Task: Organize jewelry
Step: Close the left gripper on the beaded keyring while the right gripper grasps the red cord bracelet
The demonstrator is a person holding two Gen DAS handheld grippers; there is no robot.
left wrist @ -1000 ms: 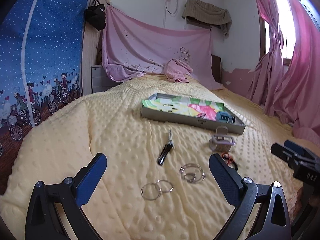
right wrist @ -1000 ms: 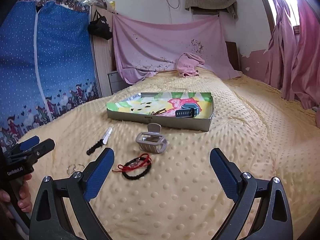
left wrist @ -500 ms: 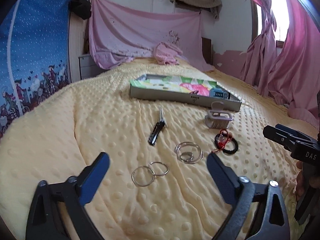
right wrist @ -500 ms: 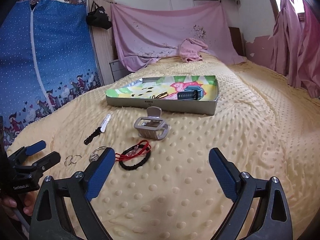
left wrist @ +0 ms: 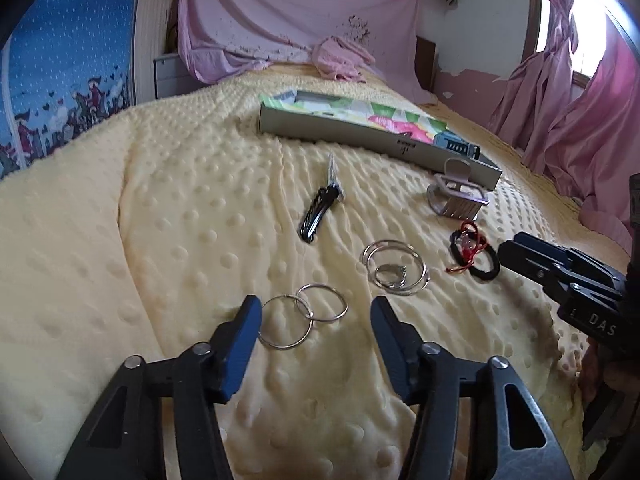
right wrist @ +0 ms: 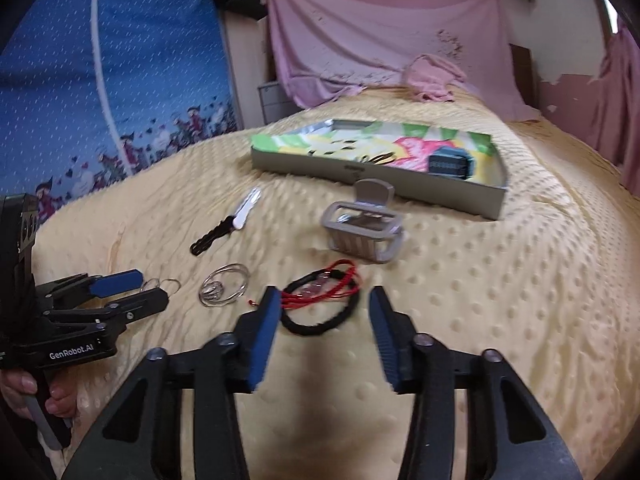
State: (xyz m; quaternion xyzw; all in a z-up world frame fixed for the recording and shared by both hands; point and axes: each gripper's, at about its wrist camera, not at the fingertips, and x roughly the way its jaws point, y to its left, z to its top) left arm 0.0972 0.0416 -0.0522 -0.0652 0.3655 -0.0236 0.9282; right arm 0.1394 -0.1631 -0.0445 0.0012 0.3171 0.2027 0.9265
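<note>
On the yellow dotted blanket lie two linked silver hoops [left wrist: 303,314], a pair of silver bangles with a ring [left wrist: 396,270], a black and red cord bracelet [left wrist: 474,252], a black hair clip [left wrist: 320,210] and a grey claw clip [left wrist: 458,196]. My left gripper [left wrist: 316,320] is open, its fingers on either side of the hoops. My right gripper [right wrist: 322,322] is open around the cord bracelet [right wrist: 320,304]. A shallow colourful tray [right wrist: 460,196] holding a dark watch [right wrist: 448,164] sits behind.
A pink sheet and crumpled pink cloth [left wrist: 340,56] lie at the bed's head. Pink curtains [left wrist: 580,120] hang on the right. A blue patterned hanging [right wrist: 100,80] stands on the left. The left gripper also shows in the right wrist view [right wrist: 132,292].
Both grippers have moved down and forward to the blanket and narrowed. The left now brackets the hoops, the right brackets the cord bracelet.
</note>
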